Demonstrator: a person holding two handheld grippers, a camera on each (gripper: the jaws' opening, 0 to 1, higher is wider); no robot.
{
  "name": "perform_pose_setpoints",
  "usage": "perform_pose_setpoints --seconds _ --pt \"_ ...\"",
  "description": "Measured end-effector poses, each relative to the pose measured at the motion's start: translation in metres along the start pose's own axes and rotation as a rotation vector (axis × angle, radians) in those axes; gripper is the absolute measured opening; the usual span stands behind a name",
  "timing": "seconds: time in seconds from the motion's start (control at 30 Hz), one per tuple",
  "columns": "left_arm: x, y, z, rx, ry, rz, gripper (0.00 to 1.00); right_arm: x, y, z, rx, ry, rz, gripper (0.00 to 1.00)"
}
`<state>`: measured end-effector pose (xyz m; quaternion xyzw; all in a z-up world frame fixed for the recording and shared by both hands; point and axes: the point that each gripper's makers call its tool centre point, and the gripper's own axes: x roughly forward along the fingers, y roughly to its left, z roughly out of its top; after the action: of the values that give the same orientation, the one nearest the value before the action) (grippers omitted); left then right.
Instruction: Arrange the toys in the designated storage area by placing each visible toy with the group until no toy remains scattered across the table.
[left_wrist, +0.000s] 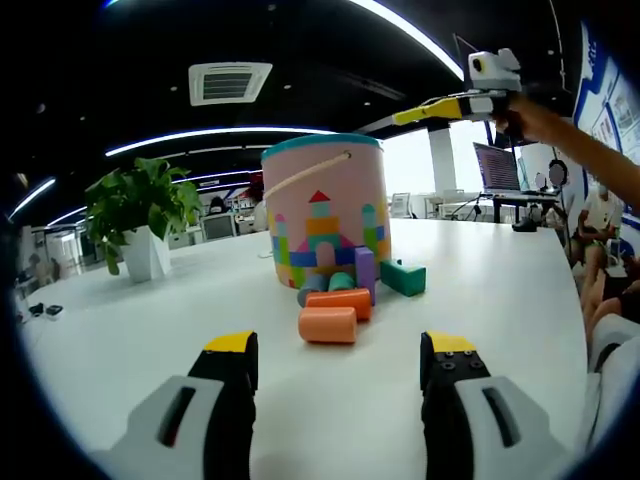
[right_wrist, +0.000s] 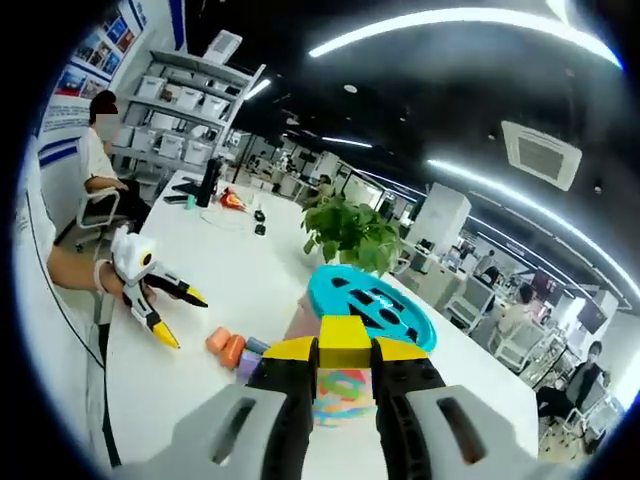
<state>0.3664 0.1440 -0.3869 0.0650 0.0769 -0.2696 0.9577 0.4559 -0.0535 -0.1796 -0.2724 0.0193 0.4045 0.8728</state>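
Left gripper view: the left gripper (left_wrist: 338, 362) sits low over the white table (left_wrist: 500, 290), jaws wide apart and empty, aimed at the pink bucket (left_wrist: 325, 205) at 12 o'clock. Against the bucket's foot lie the loose blocks: an orange cylinder (left_wrist: 328, 325) nearest, a second orange one (left_wrist: 340, 301) behind it, a purple block (left_wrist: 365, 270) and a green block (left_wrist: 403, 277) at about 1 o'clock. A potted plant (left_wrist: 145, 215) stands well off at 10 o'clock. In the right gripper view the right gripper (right_wrist: 345, 365) is clamped on a yellow block (right_wrist: 345, 342), held high above the bucket's teal lid (right_wrist: 372, 305), which has shaped holes. The risk, as I judge it, is a release off the hole: the block would strike the lid, bounce and scatter onto the table. The cylinders may also roll away if nudged.
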Motion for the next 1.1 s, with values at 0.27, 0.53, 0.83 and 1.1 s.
perform_pose_setpoints --seconds 0.27,0.53,0.83,1.1 --pt "0.001 0.001 0.0 0.0 -0.002 0.0 0.67 0.022 -0.023 0.0 -0.027 0.071 -0.018 0.2" --pt "0.001 0.001 0.001 0.005 -0.006 -0.003 0.67 0.046 -0.034 -0.016 -0.021 0.158 -0.024 0.2" --pt "0.002 0.002 0.001 0.003 -0.005 -0.003 0.67 0.069 -0.037 -0.005 0.077 0.242 -0.001 0.2" --pt "0.002 0.003 0.001 0.004 -0.008 -0.005 0.67 0.083 -0.02 0.002 0.165 0.371 0.078 0.2"
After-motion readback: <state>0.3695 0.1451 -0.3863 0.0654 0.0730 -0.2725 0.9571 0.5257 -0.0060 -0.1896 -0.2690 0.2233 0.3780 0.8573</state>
